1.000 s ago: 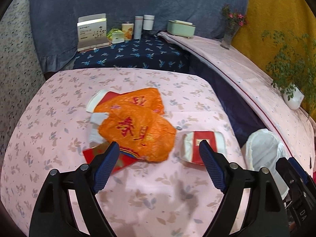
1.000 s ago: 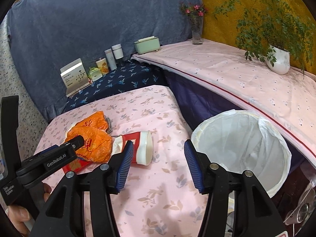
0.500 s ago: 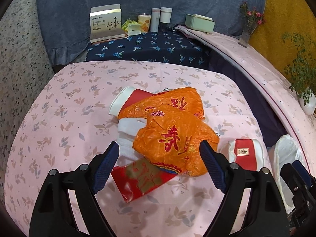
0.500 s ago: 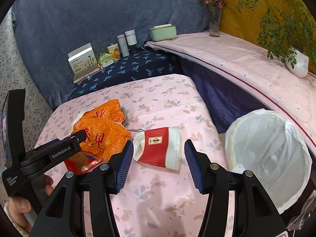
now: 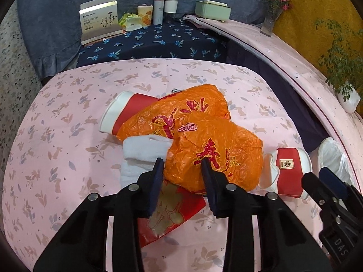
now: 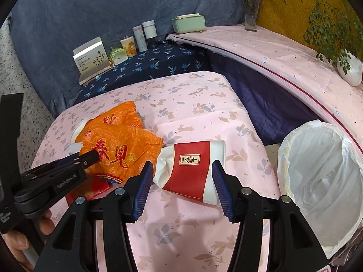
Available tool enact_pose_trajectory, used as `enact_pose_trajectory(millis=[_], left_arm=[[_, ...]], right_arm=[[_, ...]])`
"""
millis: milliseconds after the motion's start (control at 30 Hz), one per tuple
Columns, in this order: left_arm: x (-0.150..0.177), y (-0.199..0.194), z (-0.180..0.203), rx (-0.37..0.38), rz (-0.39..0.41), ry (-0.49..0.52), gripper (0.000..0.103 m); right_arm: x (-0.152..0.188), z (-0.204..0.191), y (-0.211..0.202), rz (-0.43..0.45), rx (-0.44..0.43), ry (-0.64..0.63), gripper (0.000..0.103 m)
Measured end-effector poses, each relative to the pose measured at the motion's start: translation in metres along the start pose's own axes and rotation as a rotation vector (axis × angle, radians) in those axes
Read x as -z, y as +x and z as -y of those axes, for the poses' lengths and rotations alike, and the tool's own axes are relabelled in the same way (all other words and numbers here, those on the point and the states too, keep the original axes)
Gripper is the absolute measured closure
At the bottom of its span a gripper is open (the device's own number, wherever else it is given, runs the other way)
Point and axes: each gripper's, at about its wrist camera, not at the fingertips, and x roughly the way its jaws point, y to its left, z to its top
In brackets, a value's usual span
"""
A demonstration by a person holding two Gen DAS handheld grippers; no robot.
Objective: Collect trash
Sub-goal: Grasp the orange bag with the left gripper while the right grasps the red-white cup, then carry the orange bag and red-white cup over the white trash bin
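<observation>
Trash lies on a pink floral table [image 5: 68, 117]: a crumpled orange plastic bag [image 5: 213, 145], a second orange bag [image 5: 181, 113] behind it, a white tissue [image 5: 140, 151], a red packet [image 5: 179, 206] and two red-and-white paper cups [image 5: 122, 115] [image 5: 288, 170]. My left gripper [image 5: 182, 167] has closed in on the near edge of the front orange bag [image 6: 118, 151]. My right gripper [image 6: 181, 176] is open, its fingers on either side of the crushed right cup [image 6: 192, 167]. A bin lined with a white bag [image 6: 317, 172] stands to the right of the table.
A dark blue floral surface [image 5: 158, 40] behind the table carries a box, cans and bottles. A long pink-covered counter [image 6: 283, 52] runs at the right with a green box, a flower vase and a potted plant [image 6: 349, 65].
My left gripper has moved in over the trash pile and narrowed its jaws around the orange bag's edge. My right gripper has come forward until the crushed cup lies between its open fingers.
</observation>
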Motion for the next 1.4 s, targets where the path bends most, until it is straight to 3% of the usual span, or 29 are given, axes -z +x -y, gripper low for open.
enact_pose_trajectory(millis=[133, 400, 667, 1133, 1400], left_arm=[[0.001, -0.008, 0.002, 0.013, 0.024, 0.014, 0.081], [-0.004, -0.029, 0.013, 0.047, 0.073, 0.010, 0.083], [-0.002, -0.023, 0.030, 0.059, 0.057, 0.033, 0.083], [0.000, -0.026, 0.045, 0.058, 0.057, 0.054, 0.083], [0.000, -0.051, 0.075, 0.079, 0.099, 0.101, 0.083]], right_arm=[[0.001, 0.008, 0.005, -0.007, 0.015, 0.018, 0.050], [0.001, 0.032, 0.016, -0.023, 0.043, 0.058, 0.050], [0.006, 0.042, 0.032, -0.069, 0.010, 0.074, 0.052], [0.006, 0.041, 0.010, -0.027, -0.080, 0.063, 0.100], [-0.002, 0.057, -0.027, 0.054, -0.073, 0.087, 0.100]])
